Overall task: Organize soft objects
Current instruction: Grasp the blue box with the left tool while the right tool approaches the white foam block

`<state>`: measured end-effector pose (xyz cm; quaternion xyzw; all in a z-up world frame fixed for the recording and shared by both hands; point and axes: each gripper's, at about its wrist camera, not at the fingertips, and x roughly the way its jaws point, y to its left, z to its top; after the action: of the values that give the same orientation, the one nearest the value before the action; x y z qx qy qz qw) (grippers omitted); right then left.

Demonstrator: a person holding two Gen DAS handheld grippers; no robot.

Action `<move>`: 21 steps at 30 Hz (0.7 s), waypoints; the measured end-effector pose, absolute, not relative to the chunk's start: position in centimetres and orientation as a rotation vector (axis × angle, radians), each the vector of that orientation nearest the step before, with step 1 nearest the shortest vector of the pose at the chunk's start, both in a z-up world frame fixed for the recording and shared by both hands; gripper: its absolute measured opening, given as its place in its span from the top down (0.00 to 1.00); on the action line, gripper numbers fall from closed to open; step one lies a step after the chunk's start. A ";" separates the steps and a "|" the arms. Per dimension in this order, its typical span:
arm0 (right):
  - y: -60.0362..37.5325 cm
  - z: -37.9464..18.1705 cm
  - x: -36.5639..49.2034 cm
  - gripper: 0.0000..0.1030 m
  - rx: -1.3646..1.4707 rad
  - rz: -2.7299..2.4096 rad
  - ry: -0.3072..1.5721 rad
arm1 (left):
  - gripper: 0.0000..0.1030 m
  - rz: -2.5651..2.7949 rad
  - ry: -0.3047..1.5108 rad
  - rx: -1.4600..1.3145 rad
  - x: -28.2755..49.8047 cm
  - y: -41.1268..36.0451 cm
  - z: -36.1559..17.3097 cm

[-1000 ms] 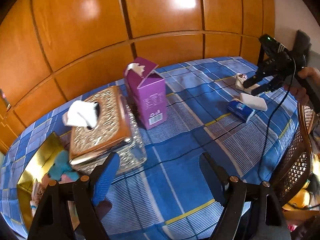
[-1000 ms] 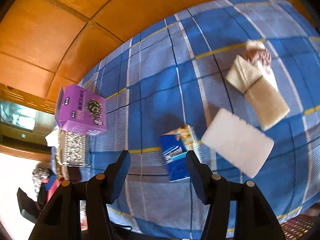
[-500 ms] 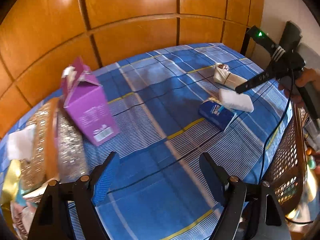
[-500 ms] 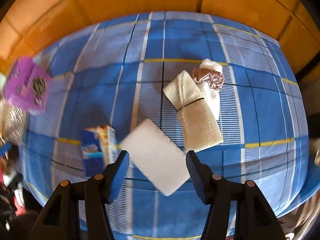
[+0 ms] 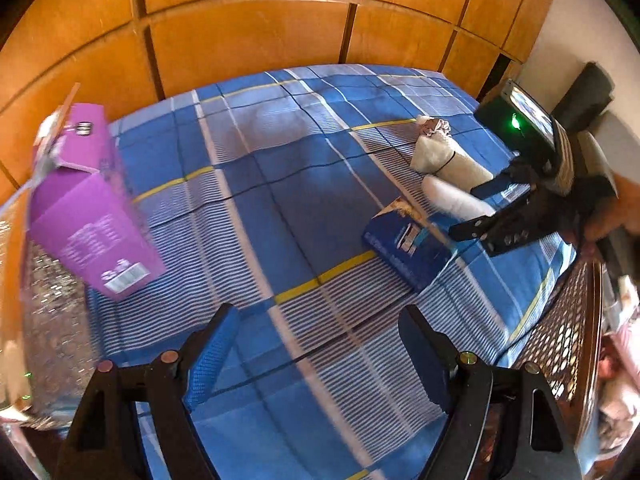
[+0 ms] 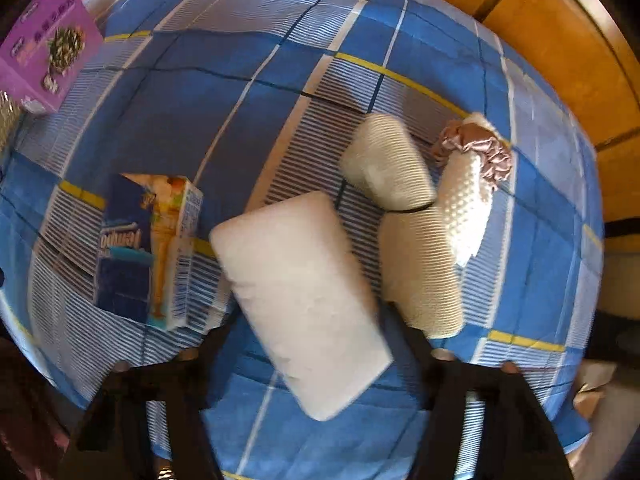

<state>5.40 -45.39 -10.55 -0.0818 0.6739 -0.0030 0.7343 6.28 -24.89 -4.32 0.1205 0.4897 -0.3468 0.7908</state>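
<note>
The right tongs (image 6: 308, 344) are hanging straight above the white sponge (image 6: 300, 300) on the checked counter (image 6: 240, 128), their jaws just closing but not yet pressing, and risking a corner-only pinch, while the left tongs (image 5: 320, 360) are gaping empty.

One white sponge (image 6: 304, 300), one blue tissue pack (image 6: 148, 248), one purple carton (image 5: 86, 216) at ten o'clock, one cream rolled cloth (image 6: 416, 248), one knobbly white roll (image 6: 466, 204) and one pink scrunchie (image 6: 480, 148) are lying on one blue checked cloth (image 5: 288, 200).
</note>
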 end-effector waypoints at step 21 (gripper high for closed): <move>-49.0 -9.8 4.7 0.45 -0.037 -0.045 1.466 | 0.21 -0.645 1.254 0.160 10.3 -36.2 -8.2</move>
<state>4.71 -48.98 -9.80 -0.0167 0.6692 -0.0206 0.7426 10.31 -36.20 -8.22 0.0736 0.5757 -0.2961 0.7586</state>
